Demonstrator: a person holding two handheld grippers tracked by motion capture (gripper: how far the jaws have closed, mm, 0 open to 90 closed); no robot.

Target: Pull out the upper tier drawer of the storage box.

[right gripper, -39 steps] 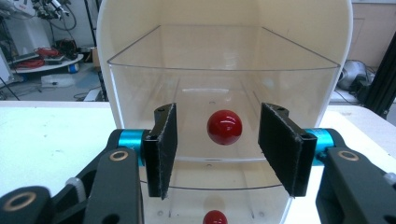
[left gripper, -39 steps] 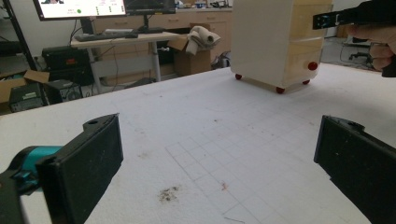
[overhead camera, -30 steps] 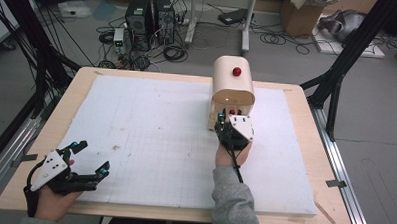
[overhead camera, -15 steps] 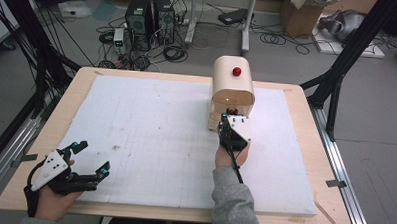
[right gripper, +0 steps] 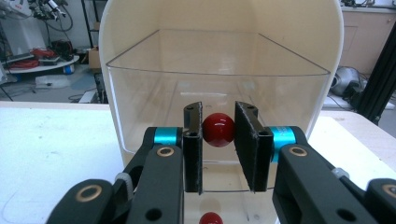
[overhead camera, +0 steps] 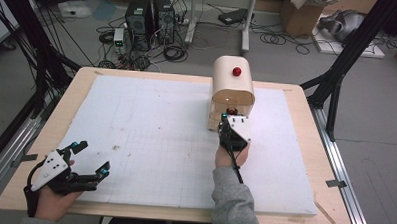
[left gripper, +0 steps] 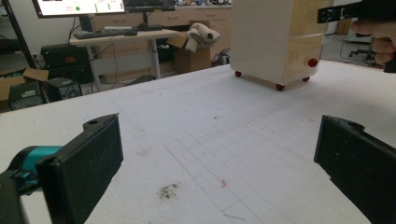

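The right gripper [right gripper: 218,108] is pinched on the small red knob [right gripper: 218,129] of the clear drawer [right gripper: 154,102]. In the right gripper view, one black pad sits at the knob's 9 o'clock and the other at its 3 o'clock, both apparently touching it. Over the last second this hand has barely shifted in the high view. I judge that the grasp has just settled and the pull has not really begun; I cannot tell whether the drawer has come out at all.

The white-covered table [overhead camera: 136,125] looks just as it did, with no loose items added. The cream cabinet [overhead camera: 232,85] stands at about 1 o'clock from the table's centre and has not slid or tipped. That suggests no hard tug so far, and a light cabinet may follow when one comes.

The left gripper [overhead camera: 92,157] is unchanged at about 7 o'clock. Its jaws are spread wide and empty, well apart from the cabinet, so it is not bracing it. A second red knob [right gripper: 210,218] shows at 6 o'clock below the pinched one, untouched.
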